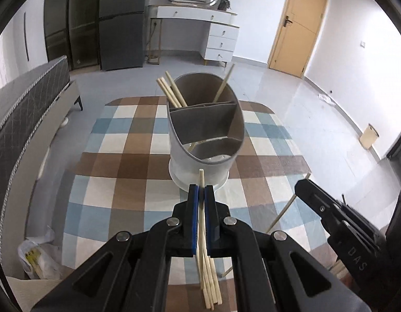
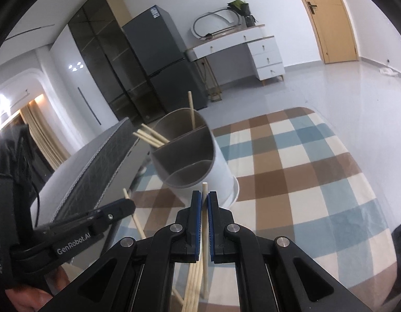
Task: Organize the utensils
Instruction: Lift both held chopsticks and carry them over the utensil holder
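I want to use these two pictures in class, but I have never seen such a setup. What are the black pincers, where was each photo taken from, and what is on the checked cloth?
No robot here: a person holds a two-finger gripper in each hand, each with a wide-angle camera looking along its fingers. One picture is from the left gripper, the other from the right gripper. Each is shut on one wooden chopstick. Ahead, on the checked tablecloth, stands a grey divided utensil holder with some chopsticks already in it. More loose chopsticks lie on the cloth below.
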### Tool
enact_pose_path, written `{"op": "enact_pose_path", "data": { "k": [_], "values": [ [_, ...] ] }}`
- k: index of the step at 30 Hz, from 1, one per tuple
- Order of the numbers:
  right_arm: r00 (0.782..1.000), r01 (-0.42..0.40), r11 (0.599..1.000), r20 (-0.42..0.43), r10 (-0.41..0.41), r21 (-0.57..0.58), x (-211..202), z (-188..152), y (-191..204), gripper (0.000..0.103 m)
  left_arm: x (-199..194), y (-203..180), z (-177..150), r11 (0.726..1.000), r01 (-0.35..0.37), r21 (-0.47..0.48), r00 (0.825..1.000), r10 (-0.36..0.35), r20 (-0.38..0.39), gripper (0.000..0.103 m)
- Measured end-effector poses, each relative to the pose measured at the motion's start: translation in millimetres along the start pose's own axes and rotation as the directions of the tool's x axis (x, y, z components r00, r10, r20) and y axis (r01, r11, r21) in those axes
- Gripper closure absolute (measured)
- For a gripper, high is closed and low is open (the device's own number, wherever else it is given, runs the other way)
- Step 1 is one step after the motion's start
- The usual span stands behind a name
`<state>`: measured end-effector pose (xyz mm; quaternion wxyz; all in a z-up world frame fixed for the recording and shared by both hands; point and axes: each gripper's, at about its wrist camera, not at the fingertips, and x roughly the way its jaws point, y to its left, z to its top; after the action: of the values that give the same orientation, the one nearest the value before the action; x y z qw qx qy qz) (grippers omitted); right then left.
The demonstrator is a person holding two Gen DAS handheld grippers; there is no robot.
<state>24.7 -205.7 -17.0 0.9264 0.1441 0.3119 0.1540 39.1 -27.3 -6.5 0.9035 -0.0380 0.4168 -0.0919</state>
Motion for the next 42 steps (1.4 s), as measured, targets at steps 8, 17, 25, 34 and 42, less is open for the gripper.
{"op": "enact_pose_path", "data": {
  "k": [8, 17, 25, 34, 42],
  "values": [
    [1.0, 0.001, 0.999, 0.003, -0.001, -0.04, -12, -5, 12, 0.099, -20, -9, -4, 1.0, 0.011, 0.025, 1.0, -0.011, -0.009, 0.103],
    [1.0, 0.027, 0.999, 0.006, -0.027, -0.043, -20, 0, 12, 0.099, -35, -9, 2, 0.998, 0.05, 0.044, 0.999, -0.05, -0.006, 0.103],
    [0.999, 0.031, 0.998, 0.029, -0.03, -0.051, -27, 13, 15, 0.099, -53, -5, 19, 0.995, 0.078, 0.055, 0.997, -0.079, 0.003, 0.103],
    [0.995, 0.026, 0.993, 0.102, -0.015, -0.111, -31, 62, 31, 0.099, -76, -4, 62, 0.993, 0.106, 0.06, 0.991, -0.11, 0.073, 0.103],
    [0.984, 0.017, 0.983, 0.176, 0.016, -0.185, -28, 122, 53, 0.099, -82, 2, 114, 0.989, 0.139, 0.043, 0.98, -0.143, 0.138, 0.103]
  ]
}}
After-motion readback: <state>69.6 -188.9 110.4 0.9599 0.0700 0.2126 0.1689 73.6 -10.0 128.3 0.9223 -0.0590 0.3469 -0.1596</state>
